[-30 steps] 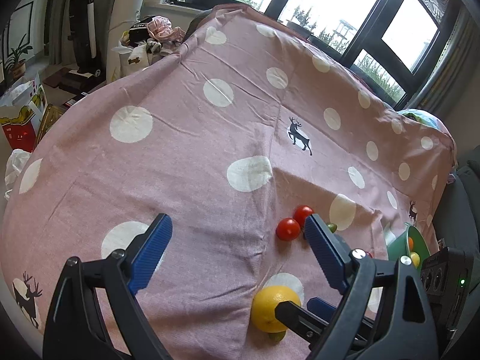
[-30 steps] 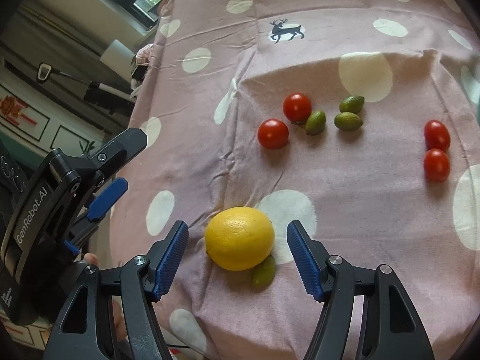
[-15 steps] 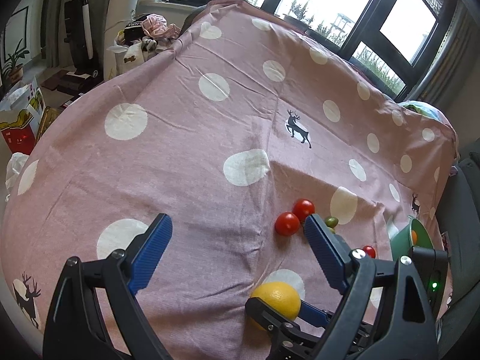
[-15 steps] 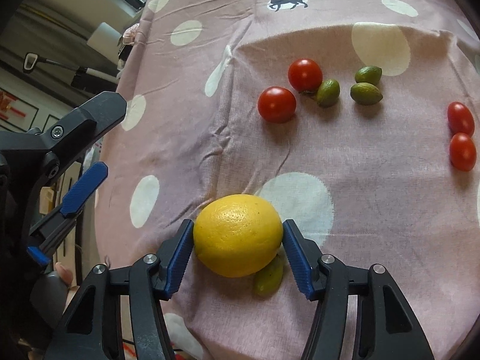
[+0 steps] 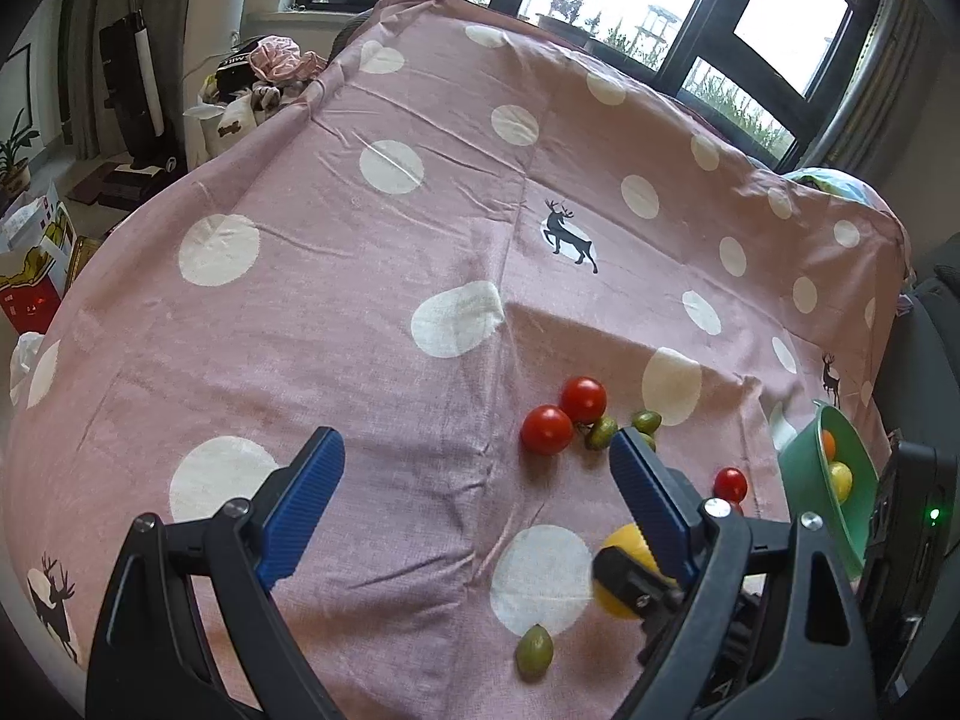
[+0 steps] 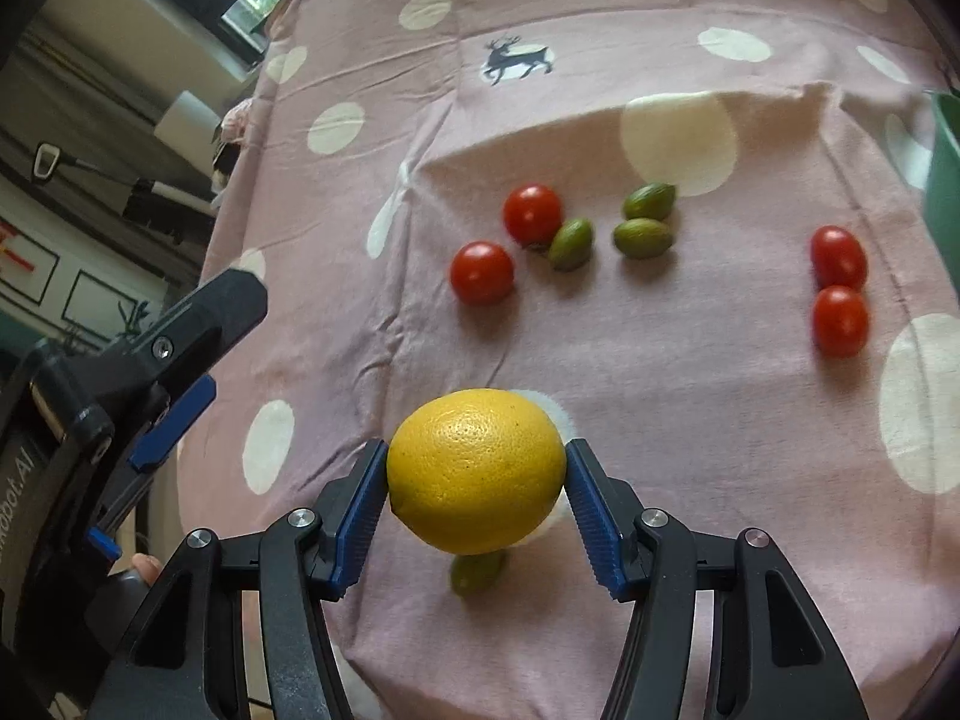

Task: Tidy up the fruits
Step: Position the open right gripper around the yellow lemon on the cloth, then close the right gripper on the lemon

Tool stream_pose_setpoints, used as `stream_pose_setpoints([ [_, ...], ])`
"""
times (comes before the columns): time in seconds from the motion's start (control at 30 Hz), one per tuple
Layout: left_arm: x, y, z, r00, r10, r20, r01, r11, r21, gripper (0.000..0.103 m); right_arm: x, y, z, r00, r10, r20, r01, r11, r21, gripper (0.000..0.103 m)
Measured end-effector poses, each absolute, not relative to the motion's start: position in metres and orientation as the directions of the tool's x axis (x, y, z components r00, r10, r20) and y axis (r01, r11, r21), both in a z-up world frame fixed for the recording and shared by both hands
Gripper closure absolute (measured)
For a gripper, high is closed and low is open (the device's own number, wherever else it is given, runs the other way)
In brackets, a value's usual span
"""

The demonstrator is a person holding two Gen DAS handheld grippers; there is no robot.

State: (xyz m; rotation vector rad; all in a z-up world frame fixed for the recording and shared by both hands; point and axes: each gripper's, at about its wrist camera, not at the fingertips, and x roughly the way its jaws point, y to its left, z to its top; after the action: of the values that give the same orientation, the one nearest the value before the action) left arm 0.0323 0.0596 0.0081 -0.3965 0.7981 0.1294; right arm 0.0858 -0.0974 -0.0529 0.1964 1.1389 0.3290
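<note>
At the bottom centre of the right wrist view, the right claw (image 6: pixel 477 483) holds the lemon (image 6: pixel 476 471), one blue pad pressed against each side. The fruit seems lifted clear of the pink dotted cloth (image 6: pixel 690 390), with a small green fruit (image 6: pixel 476 573) lying under it. In the left wrist view the left claw (image 5: pixel 474 480) stands wide with nothing between its pads, low in the frame.

The step in hand looks like carrying the lemon to the green bowl (image 5: pixel 840 483), at the right edge of the left wrist view, which already has an orange and a yellow fruit in it. To do it well, keep the squeeze steady: the round rind could roll out of two flat pads if the grip slackens. Keep it high enough to pass over the two red tomatoes (image 6: pixel 839 291) lying between lemon and bowl at the right of the frame. Lower it inside the rim before letting go, so it does not bounce out.
</note>
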Motion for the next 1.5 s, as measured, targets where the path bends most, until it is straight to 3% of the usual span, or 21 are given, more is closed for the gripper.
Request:
stream_pose_setpoints([
  [0.3,0.041,0.021,0.005,0.672,-0.048,-0.739,-0.184,0.955,-0.231,0.013,0.094,-0.164,-0.050,0.454,0.155,-0.878,0.051,0.979,0.199,0.042],
  [0.47,0.047,0.003,-0.001,0.650,-0.060,-0.758,-0.151,0.967,-0.206,0.013,0.097,-0.175,-0.056,0.429,0.128,-0.894,0.080,0.981,0.179,0.042],
  [0.9,0.050,-0.015,-0.005,0.615,-0.145,-0.775,-0.083,0.966,-0.247,0.014,0.088,-0.199,-0.039,0.500,0.217,-0.838,0.106,0.945,0.308,0.038],
  [1.13,0.053,-0.033,-0.011,0.548,-0.316,-0.775,0.029,0.933,-0.359,0.017,0.085,-0.218,-0.033,0.529,0.294,-0.796,0.129,0.899,0.418,0.038],
  [1.4,0.059,-0.052,-0.024,0.493,-0.330,-0.805,0.050,0.935,-0.352,0.035,0.088,-0.221,-0.037,0.530,0.381,-0.757,0.107,0.856,0.506,0.038],
  [1.5,0.062,-0.056,-0.024,0.505,-0.317,-0.803,0.048,0.939,-0.341,0.036,0.093,-0.219,-0.036,0.534,0.402,-0.744,0.091,0.847,0.523,0.038],
])
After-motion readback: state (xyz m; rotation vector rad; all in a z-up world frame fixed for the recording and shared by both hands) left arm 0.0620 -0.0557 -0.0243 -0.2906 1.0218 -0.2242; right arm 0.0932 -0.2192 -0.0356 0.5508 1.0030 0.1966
